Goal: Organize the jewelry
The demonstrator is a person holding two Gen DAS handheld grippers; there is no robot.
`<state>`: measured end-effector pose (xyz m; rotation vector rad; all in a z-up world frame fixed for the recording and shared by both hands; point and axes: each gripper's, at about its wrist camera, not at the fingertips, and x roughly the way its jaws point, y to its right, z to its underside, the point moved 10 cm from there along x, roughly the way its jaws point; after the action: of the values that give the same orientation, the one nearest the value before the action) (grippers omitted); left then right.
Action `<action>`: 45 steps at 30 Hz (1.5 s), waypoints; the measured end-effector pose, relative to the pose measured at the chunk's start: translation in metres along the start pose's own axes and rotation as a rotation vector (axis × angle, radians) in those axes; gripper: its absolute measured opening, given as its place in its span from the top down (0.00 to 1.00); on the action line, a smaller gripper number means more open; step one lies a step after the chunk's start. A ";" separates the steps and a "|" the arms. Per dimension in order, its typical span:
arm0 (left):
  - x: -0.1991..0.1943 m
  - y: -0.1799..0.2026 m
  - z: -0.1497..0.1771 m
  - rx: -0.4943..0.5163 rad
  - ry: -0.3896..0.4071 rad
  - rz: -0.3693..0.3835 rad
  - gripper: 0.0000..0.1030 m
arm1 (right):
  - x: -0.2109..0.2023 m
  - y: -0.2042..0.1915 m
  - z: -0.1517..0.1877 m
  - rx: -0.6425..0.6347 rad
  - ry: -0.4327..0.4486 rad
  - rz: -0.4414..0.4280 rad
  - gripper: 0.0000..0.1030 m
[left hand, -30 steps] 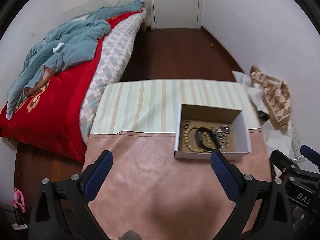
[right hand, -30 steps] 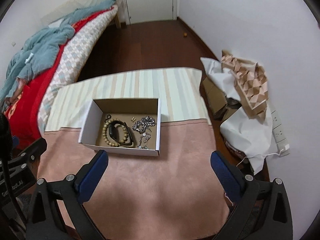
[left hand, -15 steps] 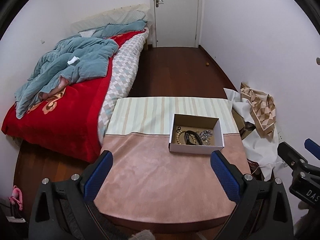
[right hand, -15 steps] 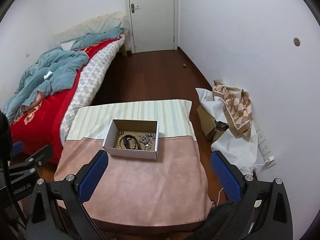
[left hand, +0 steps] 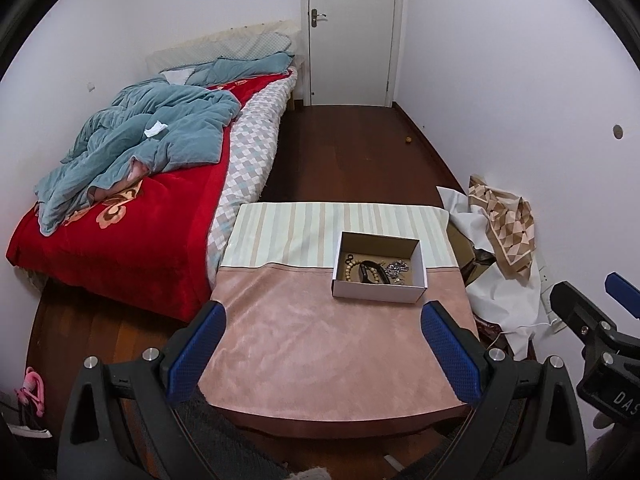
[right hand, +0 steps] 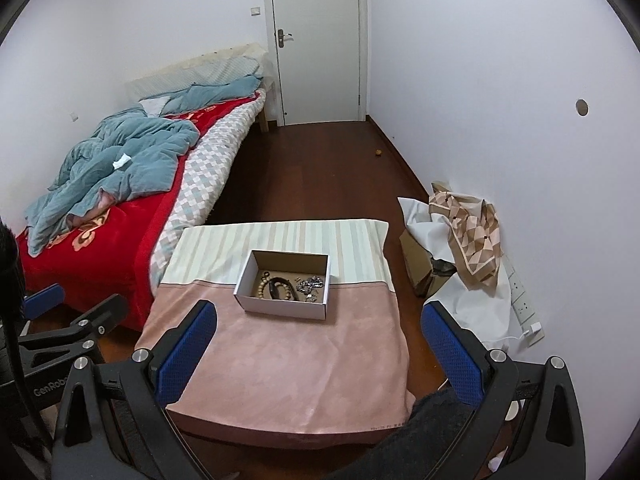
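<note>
Nearest us, the left tongs hang wide open and empty over the near edge of the bench; the right tongs do the same, gaping, nothing held. Farther out on the bench sits the open box, its long side running left to right, beads, black band and chain lying inside. From the left tongs it lies ahead and slightly right; from the right, ahead and slightly left. Either could reach.

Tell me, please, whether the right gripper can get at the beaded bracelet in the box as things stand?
Probably yes: the right gripper is open, the box has no lid, and only bare cloth lies between it and the beaded bracelet.
</note>
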<state>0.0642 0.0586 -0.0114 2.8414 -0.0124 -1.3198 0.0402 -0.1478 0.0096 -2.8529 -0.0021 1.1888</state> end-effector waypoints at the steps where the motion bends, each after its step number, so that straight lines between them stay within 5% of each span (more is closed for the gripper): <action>1: -0.001 0.001 0.000 -0.003 -0.003 0.005 0.03 | -0.001 -0.001 0.000 -0.003 -0.002 -0.002 0.00; 10: 0.005 0.005 -0.008 -0.009 -0.004 0.006 0.03 | 0.002 -0.001 -0.003 0.000 -0.012 0.002 0.00; 21: 0.042 0.006 -0.034 -0.008 -0.006 -0.026 0.00 | 0.061 0.013 -0.030 0.024 -0.044 0.038 0.00; 45: 0.123 0.022 -0.044 0.018 -0.163 -0.035 0.00 | 0.167 0.026 -0.035 0.032 -0.213 0.069 0.00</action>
<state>0.1768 0.0358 -0.0768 2.7518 0.0244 -1.5623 0.1823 -0.1723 -0.0857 -2.7053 0.1063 1.4857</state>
